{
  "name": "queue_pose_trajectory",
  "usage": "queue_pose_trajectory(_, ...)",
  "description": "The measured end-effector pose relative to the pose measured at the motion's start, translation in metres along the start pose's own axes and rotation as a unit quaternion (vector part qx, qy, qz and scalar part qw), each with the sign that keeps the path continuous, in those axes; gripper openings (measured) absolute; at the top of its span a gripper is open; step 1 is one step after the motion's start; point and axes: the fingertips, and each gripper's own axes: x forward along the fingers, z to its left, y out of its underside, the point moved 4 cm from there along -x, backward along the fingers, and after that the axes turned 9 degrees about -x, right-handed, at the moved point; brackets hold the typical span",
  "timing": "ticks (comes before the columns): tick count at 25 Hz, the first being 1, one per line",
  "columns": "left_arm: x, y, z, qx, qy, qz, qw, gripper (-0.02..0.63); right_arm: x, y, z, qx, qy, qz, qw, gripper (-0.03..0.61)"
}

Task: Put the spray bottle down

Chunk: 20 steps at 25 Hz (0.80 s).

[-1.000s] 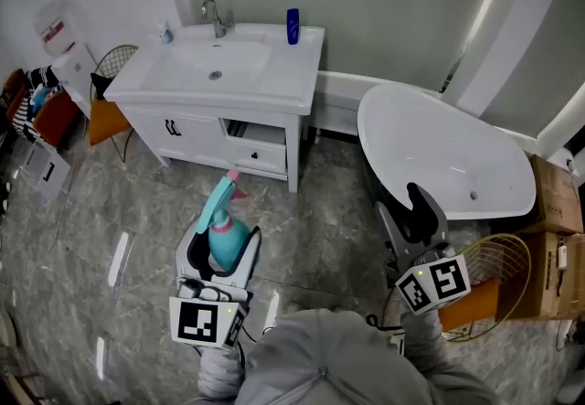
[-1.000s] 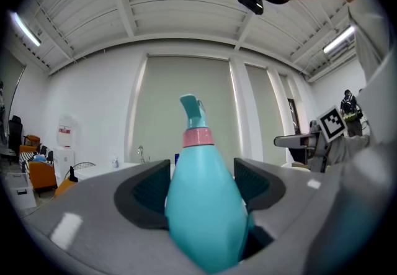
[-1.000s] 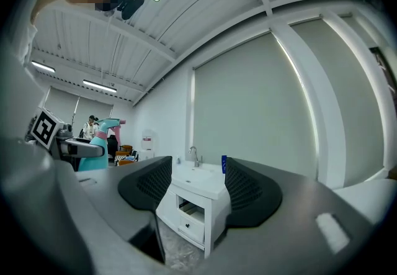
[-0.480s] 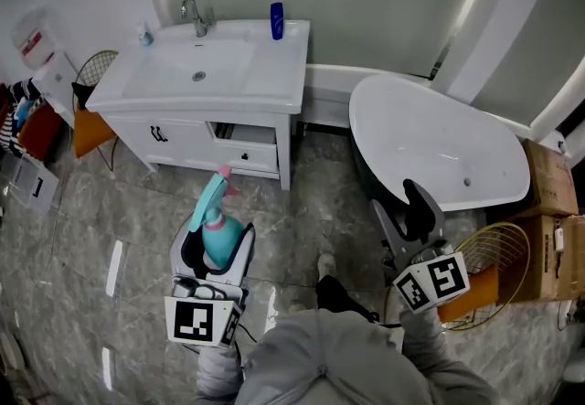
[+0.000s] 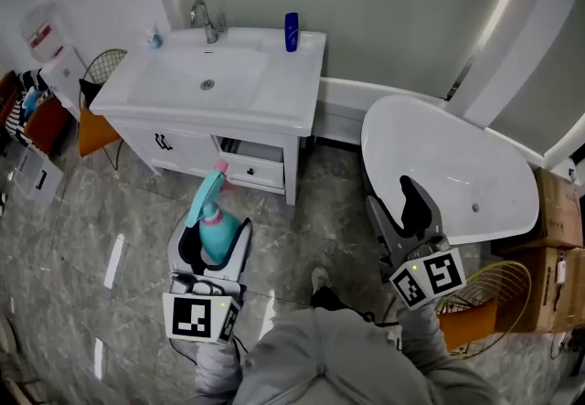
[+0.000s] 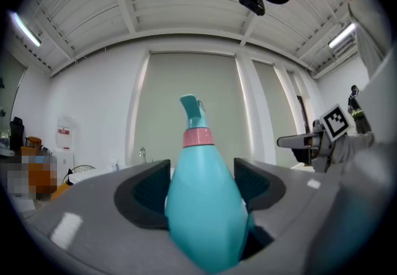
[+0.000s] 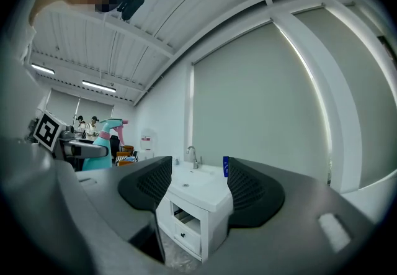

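Note:
A teal spray bottle (image 5: 213, 222) with a pink collar and pink nozzle stands upright in my left gripper (image 5: 216, 239), held above the marble floor in front of the vanity. In the left gripper view the bottle (image 6: 202, 205) fills the gap between the two dark pads, which press on its sides. My right gripper (image 5: 405, 208) is held at the right, near the bathtub, open with nothing between its pads (image 7: 252, 192). In the right gripper view the bottle (image 7: 106, 142) shows small at the left.
A white vanity (image 5: 274, 97) with a sink, a tap (image 5: 208, 21) and a blue bottle (image 5: 291, 31) stands ahead, one drawer (image 5: 254, 165) partly open. A white bathtub (image 5: 494, 165) is at the right. A wire basket (image 5: 494, 298), cardboard boxes (image 5: 559, 211) and wire chairs (image 5: 99, 74) stand around.
Both grippers hold their poses. The view has shifted a little: the vanity and bathtub have slid slightly in the picture as the person steps closer.

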Motion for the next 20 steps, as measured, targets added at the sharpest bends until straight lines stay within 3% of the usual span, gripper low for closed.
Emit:
queue_pose_trajectory(12, 0.1, 0.0, 0.002, 0.006, -0.044, 0.003, 0.999, 0.374, 0.088, 0.018, -0.071, 0.012, -0.041, 0.001, 0.999, 0.265)
queue_pose_trajectory(20, 0.166, -0.004, -0.003, 0.019, -0.05, -0.002, 0.9985, 0.374, 0.13, 0.027, -0.118, 0.017, -0.056, -0.003, 0.998, 0.265)
